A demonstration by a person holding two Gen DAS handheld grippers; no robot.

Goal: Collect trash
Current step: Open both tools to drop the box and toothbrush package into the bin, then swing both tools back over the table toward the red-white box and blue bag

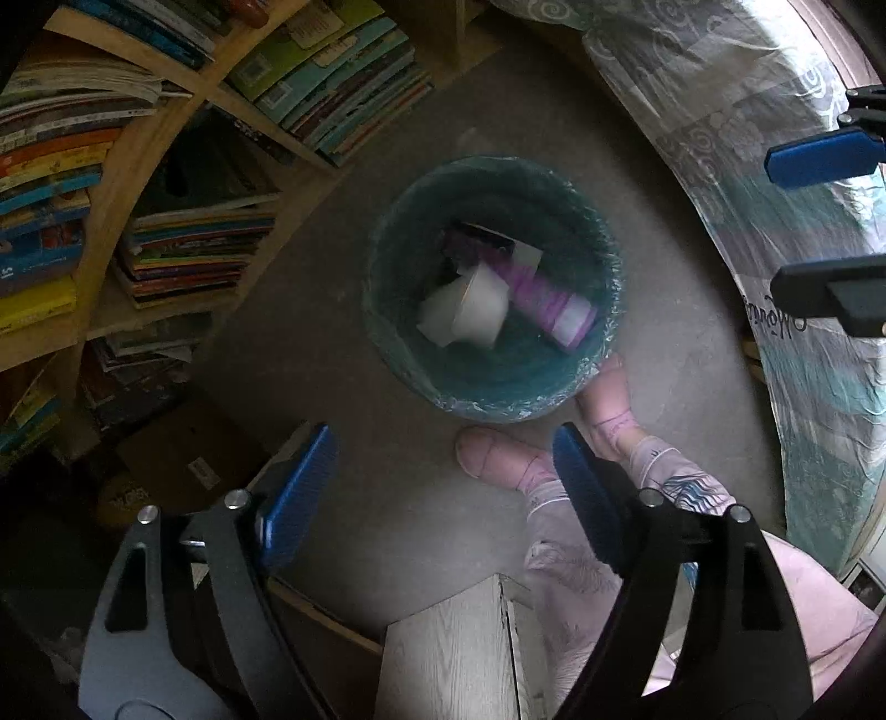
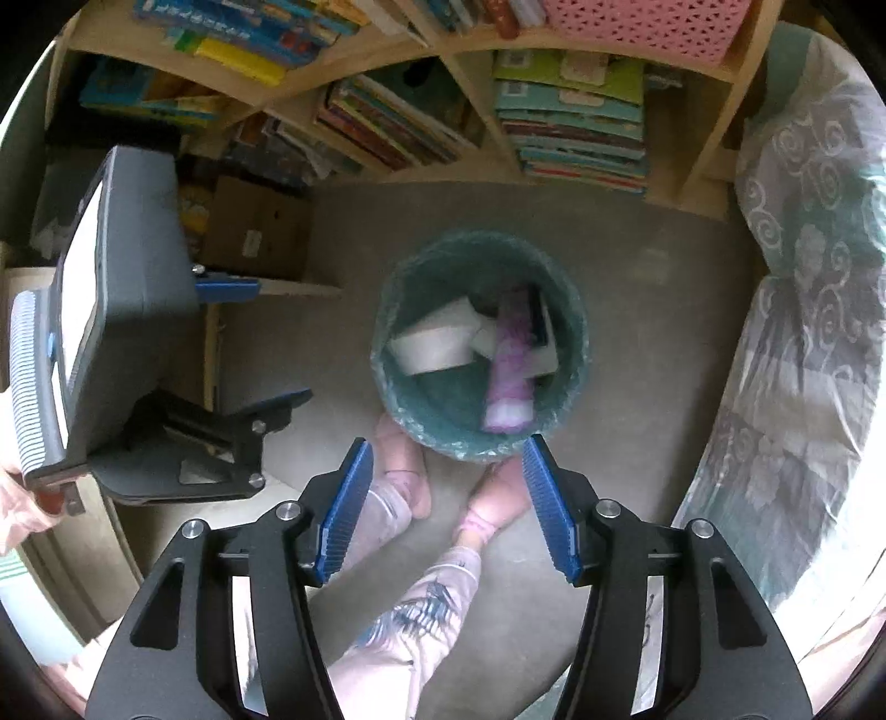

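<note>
A round bin with a teal liner (image 1: 443, 382) (image 2: 398, 410) stands on the grey floor below both grippers. Inside lie a purple-and-white tube (image 1: 545, 296) (image 2: 512, 376), a white paper cup (image 1: 479, 304) (image 2: 434, 346) and a dark package (image 1: 470, 241). My left gripper (image 1: 446, 451) is open and empty, held above the near side of the bin. My right gripper (image 2: 443, 465) is open and empty too, above the bin's near rim. The right gripper's fingers (image 1: 819, 158) show at the right edge of the left wrist view. The left gripper's body (image 2: 133, 310) shows at the left of the right wrist view.
A wooden bookshelf (image 1: 160, 138) (image 2: 459, 50) full of books stands behind the bin. A bed with a patterned cover (image 1: 775, 183) (image 2: 803, 288) runs along the right. The person's feet in pink socks (image 1: 515, 454) (image 2: 410, 476) touch the bin. A cardboard box (image 2: 255, 232) sits left.
</note>
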